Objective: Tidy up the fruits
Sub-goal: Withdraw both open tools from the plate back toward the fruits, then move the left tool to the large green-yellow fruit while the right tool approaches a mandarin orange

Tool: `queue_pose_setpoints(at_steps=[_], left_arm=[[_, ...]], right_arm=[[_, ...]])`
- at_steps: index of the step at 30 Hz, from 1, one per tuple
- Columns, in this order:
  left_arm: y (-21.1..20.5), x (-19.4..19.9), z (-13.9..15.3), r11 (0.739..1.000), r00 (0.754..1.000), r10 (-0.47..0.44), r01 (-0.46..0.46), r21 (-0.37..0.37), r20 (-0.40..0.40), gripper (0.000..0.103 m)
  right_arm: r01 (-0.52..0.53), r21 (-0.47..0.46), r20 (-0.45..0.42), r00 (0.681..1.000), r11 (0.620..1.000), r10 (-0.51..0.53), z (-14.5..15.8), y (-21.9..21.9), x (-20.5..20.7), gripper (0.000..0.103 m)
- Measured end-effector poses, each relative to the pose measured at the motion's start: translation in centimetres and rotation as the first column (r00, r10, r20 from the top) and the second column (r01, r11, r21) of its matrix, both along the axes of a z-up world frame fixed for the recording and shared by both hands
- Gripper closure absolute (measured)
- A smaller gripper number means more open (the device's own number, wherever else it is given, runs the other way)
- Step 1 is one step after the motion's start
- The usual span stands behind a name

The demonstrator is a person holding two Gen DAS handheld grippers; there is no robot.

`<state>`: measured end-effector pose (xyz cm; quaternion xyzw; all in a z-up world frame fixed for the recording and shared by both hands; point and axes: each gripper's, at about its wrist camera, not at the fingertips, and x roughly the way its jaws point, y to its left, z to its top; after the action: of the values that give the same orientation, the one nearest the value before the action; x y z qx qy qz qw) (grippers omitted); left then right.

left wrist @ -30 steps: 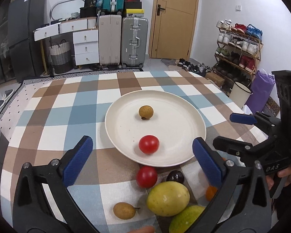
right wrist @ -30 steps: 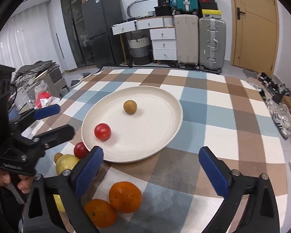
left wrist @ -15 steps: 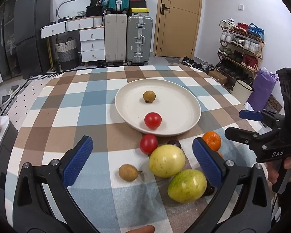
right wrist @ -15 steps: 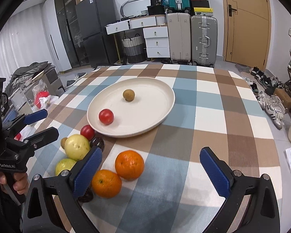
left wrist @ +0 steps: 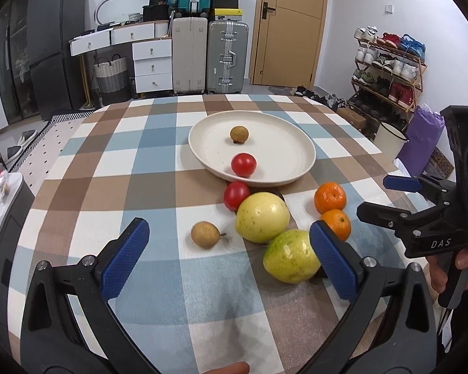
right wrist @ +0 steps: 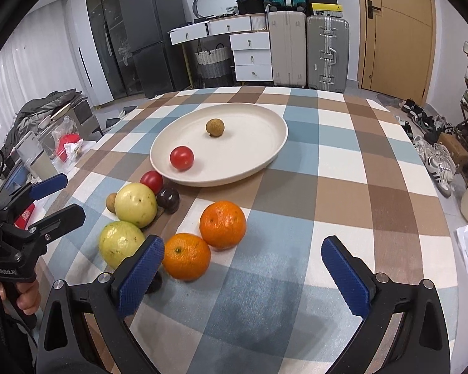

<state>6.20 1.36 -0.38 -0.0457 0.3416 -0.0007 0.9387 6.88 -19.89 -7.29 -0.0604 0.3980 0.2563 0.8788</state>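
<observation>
On the cream plate [left wrist: 299, 152] sat a tomato [left wrist: 243, 164] and longan [left wrist: 239, 134]; both grippers, left [left wrist: 229, 263] and right [right wrist: 245, 272], hovered spread wide, empty.

A checked cloth [right wrist: 337, 168] in blue, brown and white squares is spread under a plain cream plate [right wrist: 259, 155]. On the plate, a red tomato [right wrist: 181, 157] and a tan-brown longan [right wrist: 215, 126] are seen. Just outside the plate's near rim, a second red tomato [right wrist: 152, 180] and a dark purple-brown fruit [right wrist: 168, 198] are seen, with a pale yellow fruit [right wrist: 135, 204] speckled with small brown dots beside them. Nearer than the plate, a yellow-green fruit [right wrist: 120, 243] and two bright orange oranges [right wrist: 222, 223] [right wrist: 186, 256] are seen. A tan longan [left wrist: 205, 234] is seen left of the pale fruit. Blue textured pads [right wrist: 142, 275] are fitted on black gripper frames.
</observation>
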Motion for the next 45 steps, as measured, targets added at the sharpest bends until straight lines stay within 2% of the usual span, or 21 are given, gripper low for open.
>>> queue_pose_setpoints(at_steps=[16,33,37,42,45], left_arm=[[-1.5,0.5,-2.1,0.999,0.997,-0.045,0.046,0.013,-0.056,0.000],[-2.7,0.9,-2.9,0.996,0.992,-0.092,0.093,0.011,-0.090,0.000],[-2.9,1.0,-3.2,0.995,0.990,-0.100,0.101,0.012,-0.098,0.000],[-3.0,1.2,-3.7,0.995,0.988,-0.101,0.102,0.006,-0.117,0.001],[-2.9,1.5,-4.0,0.995,0.986,-0.101,0.101,-0.006,-0.130,0.006]], right_arm=[[-0.033,-0.033,-0.065,0.997,0.999,0.031,-2.7,1.6,-0.2,0.001],[-0.041,-0.036,-0.062,0.997,0.999,0.038,-3.4,2.6,-0.2,0.002],[-0.056,-0.020,-0.069,0.996,0.998,0.055,-3.3,2.7,-0.2,0.014],[-0.071,0.004,-0.079,0.994,0.997,0.071,-3.3,2.7,-0.2,0.022],[-0.084,0.011,-0.080,0.993,0.996,0.084,-3.3,2.7,-0.3,0.027]])
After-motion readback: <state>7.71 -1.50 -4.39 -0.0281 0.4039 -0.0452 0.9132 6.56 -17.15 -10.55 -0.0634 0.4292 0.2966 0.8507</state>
